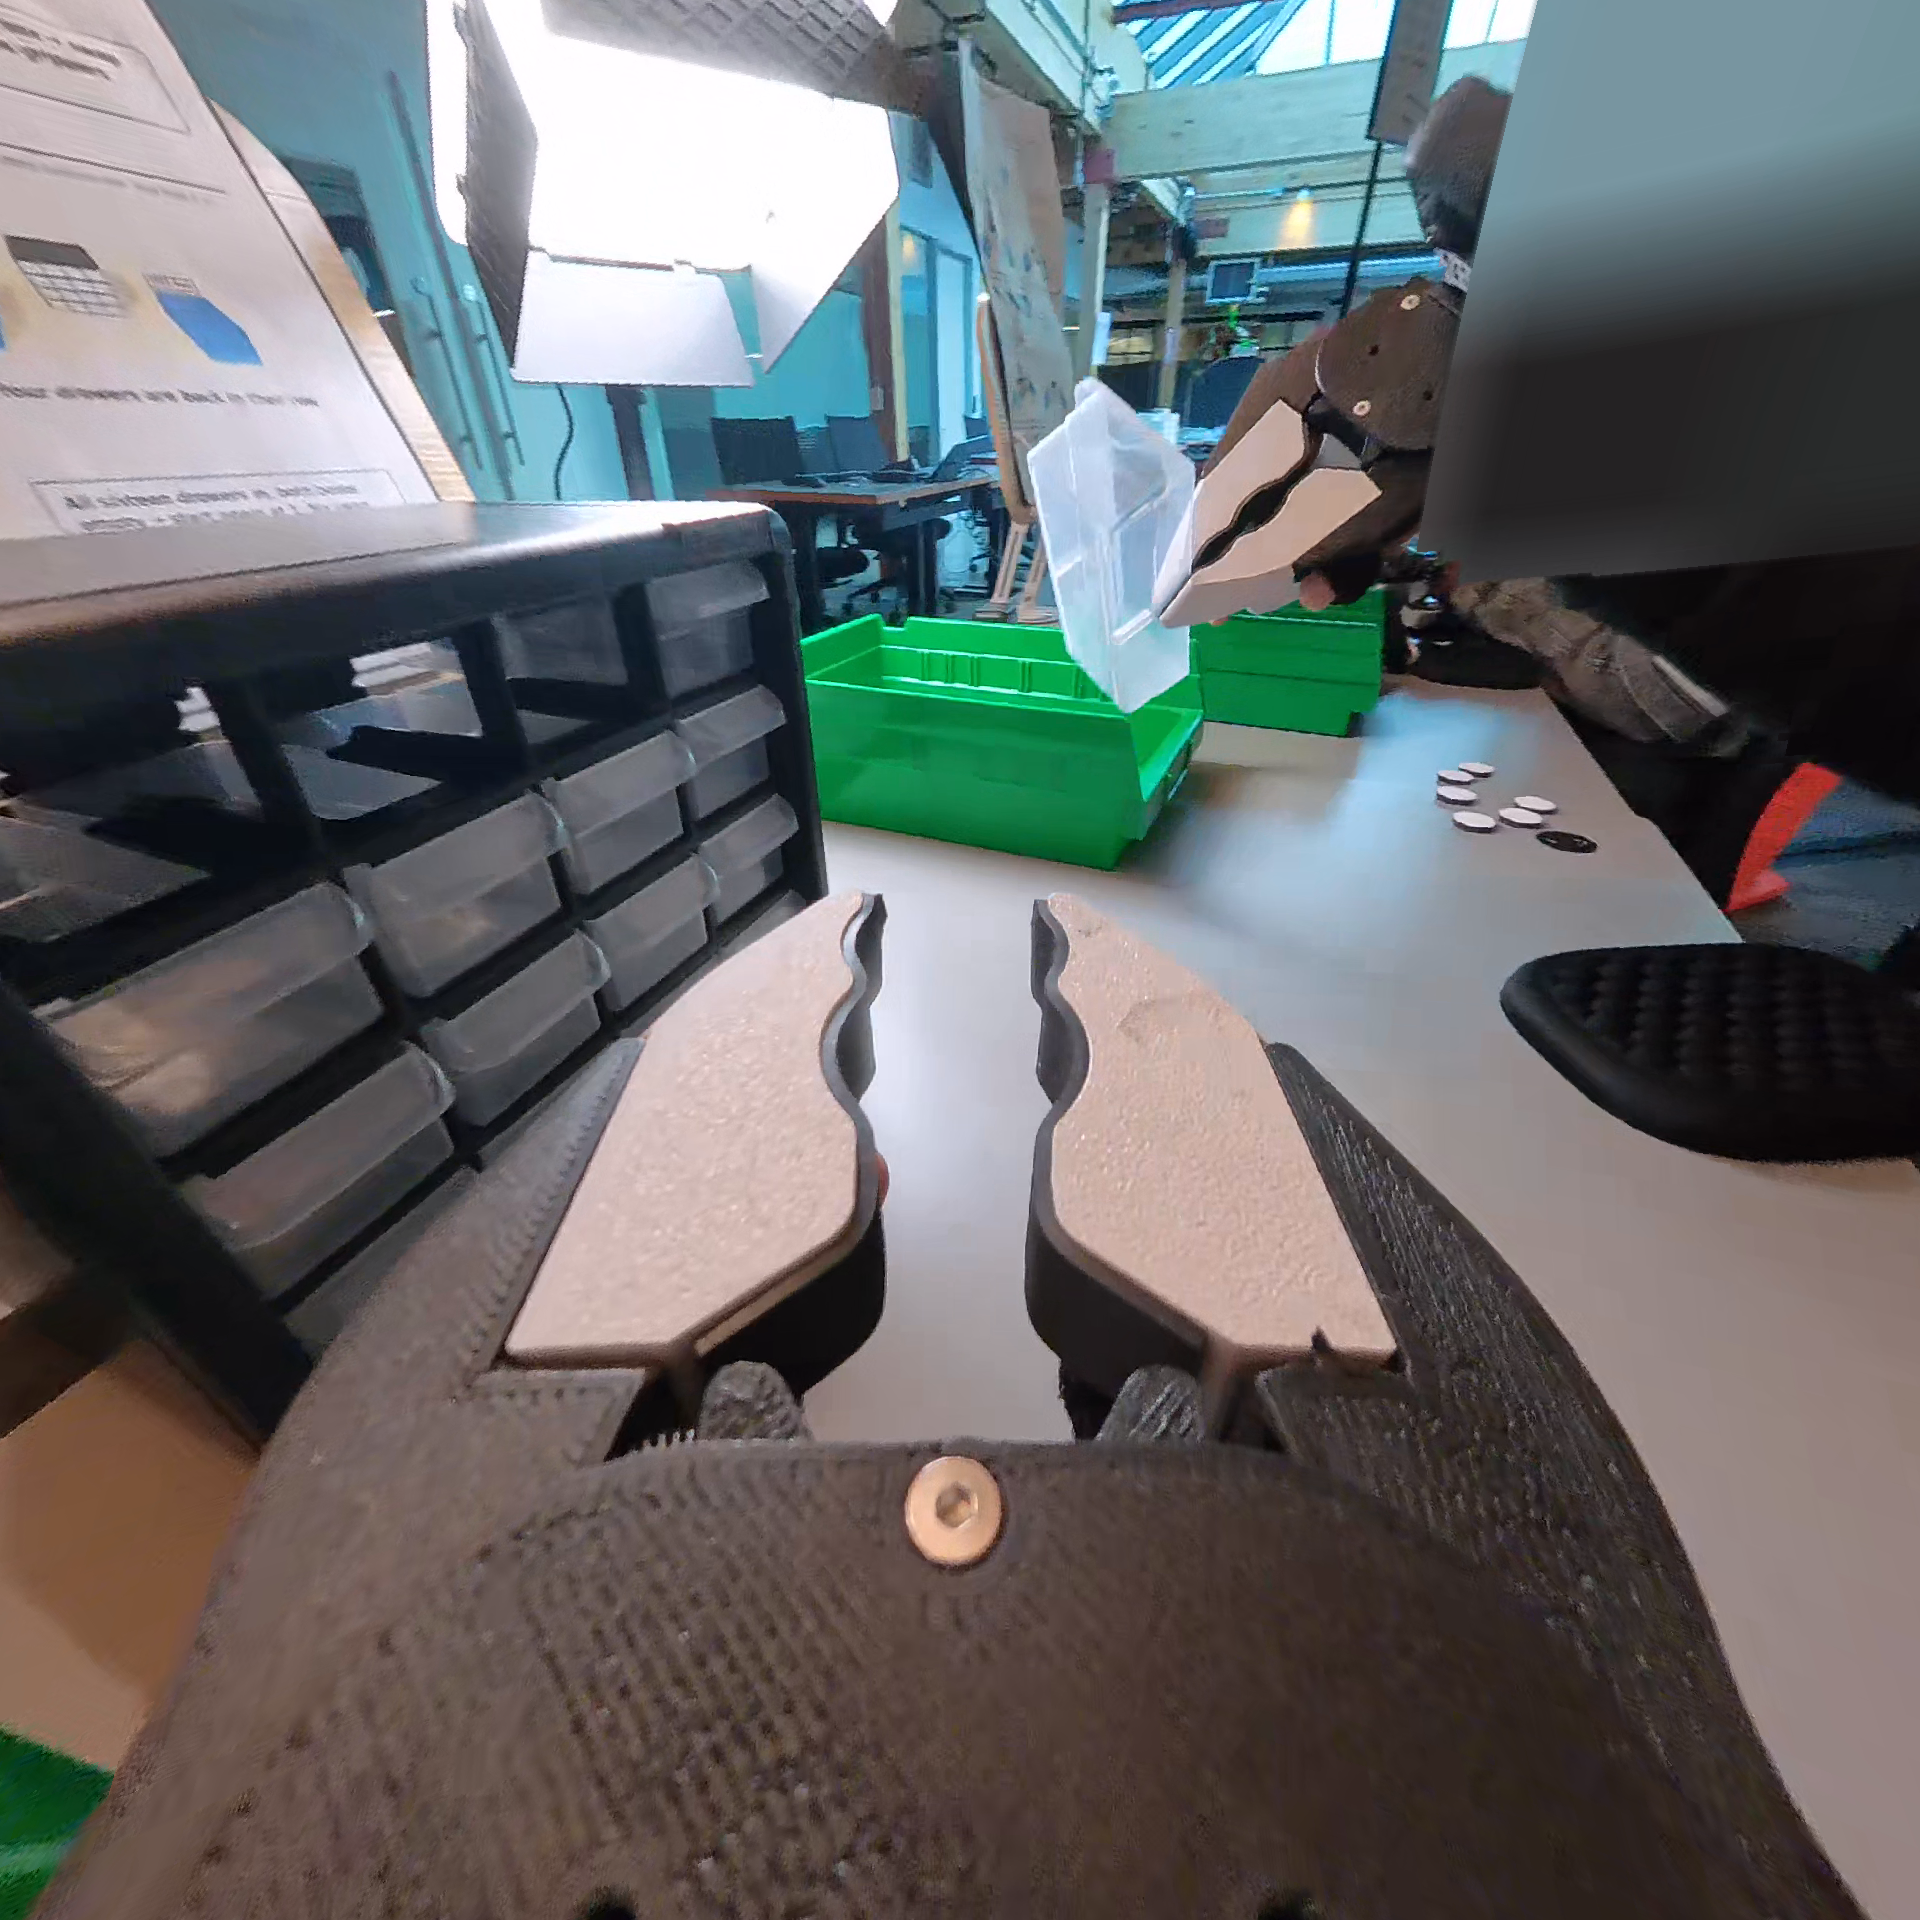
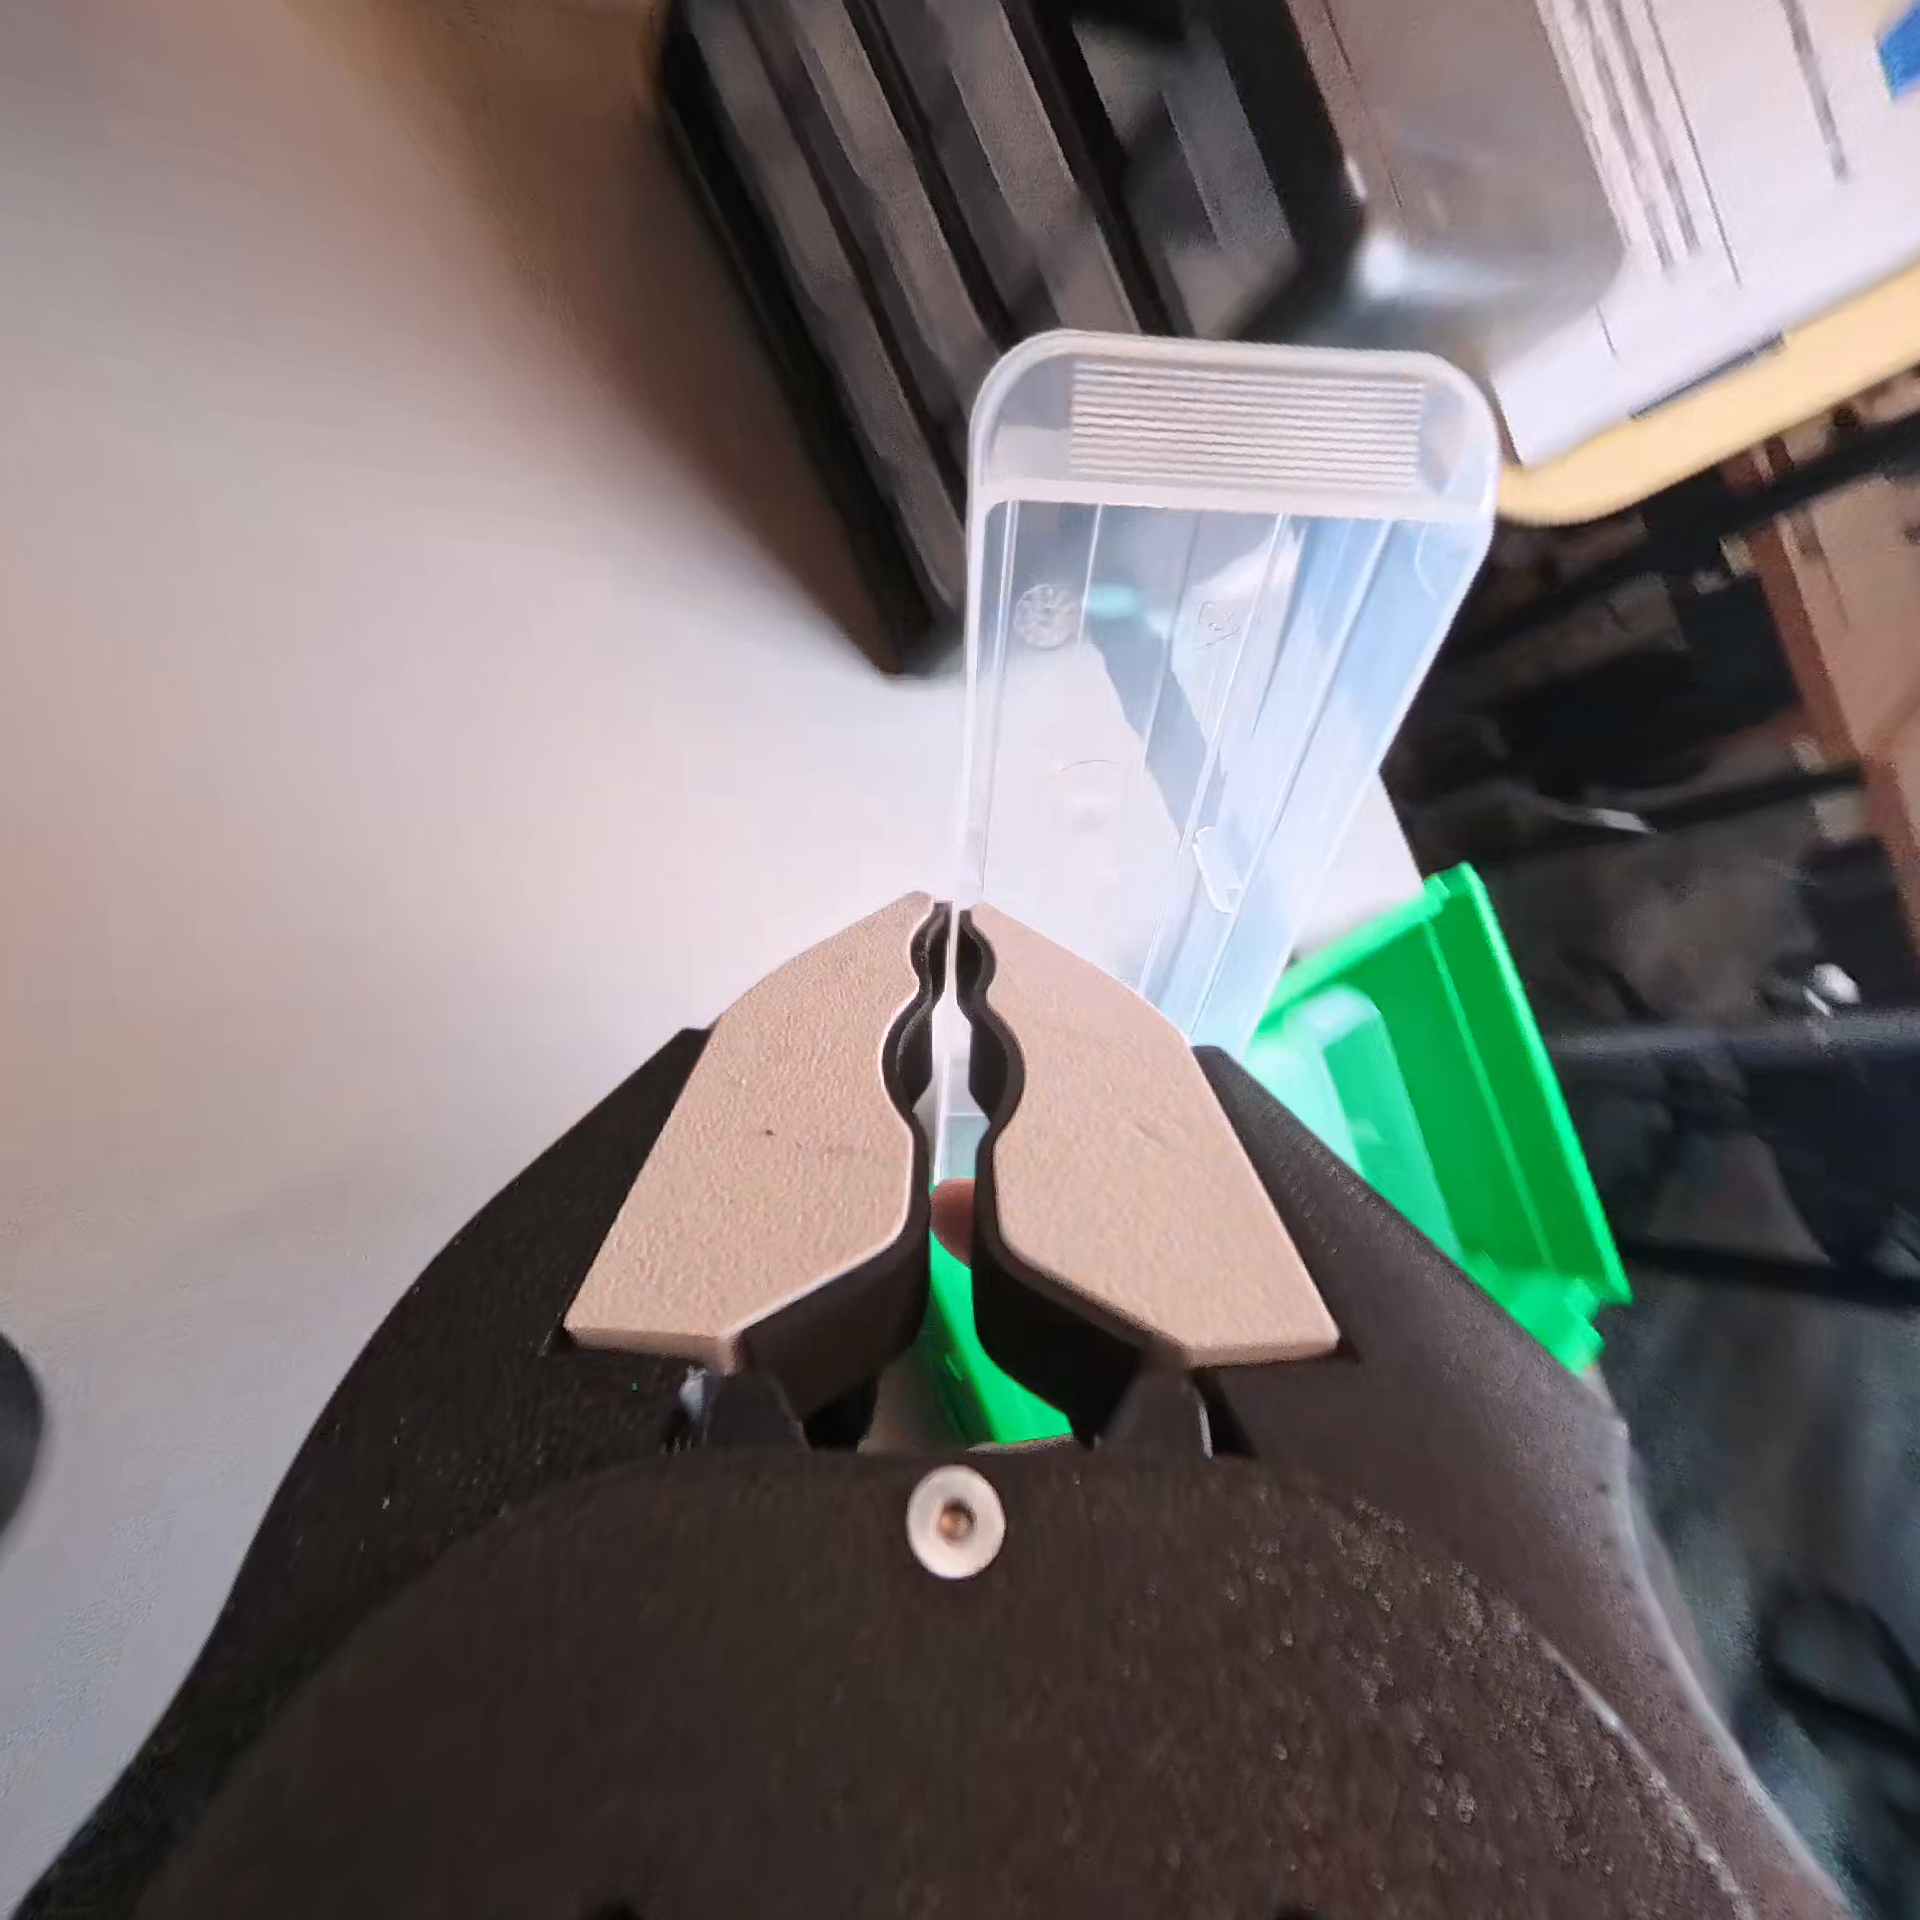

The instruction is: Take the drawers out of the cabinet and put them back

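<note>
A black cabinet (image 1: 436, 790) of clear plastic drawers stands at the left on a grey table (image 1: 1299, 987); several slots in its upper rows are empty. My left gripper (image 1: 956, 914) is open and empty, low over the table just right of the cabinet's front. My right gripper (image 2: 951, 920) is shut on the wall of a clear drawer (image 2: 1195, 644), held in the air. In the left wrist view that drawer (image 1: 1112, 540) hangs tilted above a green bin (image 1: 987, 727), with the right gripper (image 1: 1184, 592) beside it. The cabinet (image 2: 935, 312) shows blurred beyond the drawer.
A second green bin (image 1: 1288, 665) stands behind the first. Several small black and white discs (image 1: 1496, 810) lie on the table at right. A black padded armrest (image 1: 1714, 1049) juts over the table's right edge. A printed sheet (image 1: 177, 270) leans on the cabinet top. A green bin (image 2: 1455, 1122) lies under my right gripper.
</note>
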{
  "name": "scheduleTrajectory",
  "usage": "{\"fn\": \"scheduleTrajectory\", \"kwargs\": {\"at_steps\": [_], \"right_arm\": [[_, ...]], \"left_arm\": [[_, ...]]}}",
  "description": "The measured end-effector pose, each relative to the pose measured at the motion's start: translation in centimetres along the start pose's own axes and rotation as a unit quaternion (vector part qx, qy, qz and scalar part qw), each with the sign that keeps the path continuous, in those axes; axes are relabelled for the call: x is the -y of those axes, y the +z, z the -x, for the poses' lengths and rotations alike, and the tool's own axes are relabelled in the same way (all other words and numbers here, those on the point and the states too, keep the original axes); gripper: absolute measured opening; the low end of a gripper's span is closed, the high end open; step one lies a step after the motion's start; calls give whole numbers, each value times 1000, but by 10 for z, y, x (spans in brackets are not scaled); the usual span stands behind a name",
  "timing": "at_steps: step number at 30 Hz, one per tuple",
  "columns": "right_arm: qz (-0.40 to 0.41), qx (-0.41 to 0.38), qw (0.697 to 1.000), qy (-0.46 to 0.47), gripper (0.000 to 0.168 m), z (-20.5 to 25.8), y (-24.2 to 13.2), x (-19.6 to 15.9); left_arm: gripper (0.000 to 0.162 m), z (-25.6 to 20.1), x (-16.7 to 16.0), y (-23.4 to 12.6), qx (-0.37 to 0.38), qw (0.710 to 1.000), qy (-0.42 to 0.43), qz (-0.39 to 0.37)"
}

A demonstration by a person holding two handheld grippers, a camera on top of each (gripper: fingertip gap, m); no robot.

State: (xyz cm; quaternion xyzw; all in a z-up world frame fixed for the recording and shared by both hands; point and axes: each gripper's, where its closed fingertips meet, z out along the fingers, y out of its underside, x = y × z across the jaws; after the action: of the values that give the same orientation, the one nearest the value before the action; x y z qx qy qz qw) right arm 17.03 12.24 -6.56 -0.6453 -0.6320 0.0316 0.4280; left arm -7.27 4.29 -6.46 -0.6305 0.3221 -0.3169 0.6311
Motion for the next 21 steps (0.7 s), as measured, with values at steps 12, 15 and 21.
{"fn": "scheduleTrajectory", "kwargs": {"at_steps": [12,15,21], "right_arm": [[251,-24,967,-45,1,-92,21,-177],[279,19,957,-72,1,-86,45,-203],[297,89,943,-121,2,-78,78,-233]], "left_arm": [[25,15,-31,-21,57,998,-3,38],[24,19,-40,-22,65,997,4,47],[24,19,-53,-18,71,995,23,66]]}}
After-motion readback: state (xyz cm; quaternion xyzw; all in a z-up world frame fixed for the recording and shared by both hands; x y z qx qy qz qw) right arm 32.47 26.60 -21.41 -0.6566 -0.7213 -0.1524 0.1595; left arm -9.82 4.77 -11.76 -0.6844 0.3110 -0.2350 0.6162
